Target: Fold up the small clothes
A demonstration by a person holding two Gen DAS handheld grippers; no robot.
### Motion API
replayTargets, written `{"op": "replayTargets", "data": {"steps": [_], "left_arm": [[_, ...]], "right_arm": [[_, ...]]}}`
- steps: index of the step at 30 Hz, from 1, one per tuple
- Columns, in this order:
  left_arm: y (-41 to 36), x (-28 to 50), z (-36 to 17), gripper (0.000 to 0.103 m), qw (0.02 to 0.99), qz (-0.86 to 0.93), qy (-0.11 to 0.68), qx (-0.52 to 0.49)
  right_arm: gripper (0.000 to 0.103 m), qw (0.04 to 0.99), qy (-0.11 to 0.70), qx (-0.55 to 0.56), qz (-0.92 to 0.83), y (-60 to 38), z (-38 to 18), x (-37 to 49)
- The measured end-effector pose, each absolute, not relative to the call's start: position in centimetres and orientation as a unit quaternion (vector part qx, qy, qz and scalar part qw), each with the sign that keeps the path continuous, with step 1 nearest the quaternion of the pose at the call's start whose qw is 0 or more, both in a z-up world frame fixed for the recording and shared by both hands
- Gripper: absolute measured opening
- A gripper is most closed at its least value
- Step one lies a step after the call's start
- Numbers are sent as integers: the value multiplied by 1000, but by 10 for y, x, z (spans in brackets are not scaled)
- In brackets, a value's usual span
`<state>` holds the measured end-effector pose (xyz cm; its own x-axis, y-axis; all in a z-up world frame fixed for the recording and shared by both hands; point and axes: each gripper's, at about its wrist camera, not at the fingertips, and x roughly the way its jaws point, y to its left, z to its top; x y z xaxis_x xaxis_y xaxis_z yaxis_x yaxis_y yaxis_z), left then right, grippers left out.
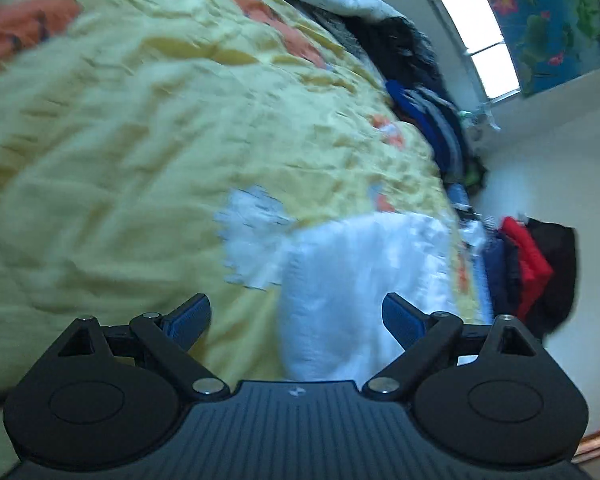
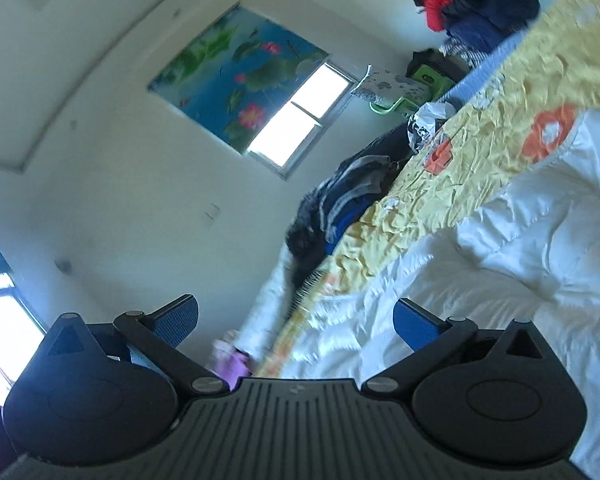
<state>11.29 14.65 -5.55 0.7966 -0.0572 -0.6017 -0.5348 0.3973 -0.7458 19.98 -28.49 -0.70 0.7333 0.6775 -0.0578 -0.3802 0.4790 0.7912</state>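
A white garment [image 1: 356, 292] lies on the yellow quilted bedspread [image 1: 140, 140], just ahead of my left gripper [image 1: 296, 320]. The left gripper is open and empty, its blue pads apart above the garment's near edge. In the right wrist view the same white garment [image 2: 500, 264] spreads wrinkled over the yellow bedspread [image 2: 512, 92]. My right gripper [image 2: 296, 320] is open and empty, tilted, hovering at the garment's edge with its right pad [image 2: 416, 328] over the white cloth.
Dark and blue clothes [image 1: 432, 120] are piled along the bed's far side, also seen in the right wrist view [image 2: 348, 196]. A red jacket [image 1: 528, 256] hangs by the wall. A window [image 2: 300, 120] with a flowered blind is behind. A pink item [image 2: 230, 364] lies nearby.
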Motion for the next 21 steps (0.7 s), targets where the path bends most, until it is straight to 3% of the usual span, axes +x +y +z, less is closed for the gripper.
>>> {"op": "replayTargets", "data": {"steps": [9,10,11,13,16,21], "left_arm": [[126,152,-55,91,803,117,288,-509],[124,156,-54,75,805,119,290,-503],[122,161,-52,41,809,117,298,-492],[114,170,-49,25,824,110,323,-453],[102,169,-35,15,854,107,307,-406],[59,154,16,13,924,77,228,-296]], "right_arm": [[103,843,201,416,274,-301,-24,183],[103,847,199,414,266,-305,-25,184],[103,853,196,409,258,-310,-25,184],[103,871,188,390,234,-318,-24,183],[103,871,194,401,207,-333,-33,187],[103,843,201,460,193,-349,-71,200]]}}
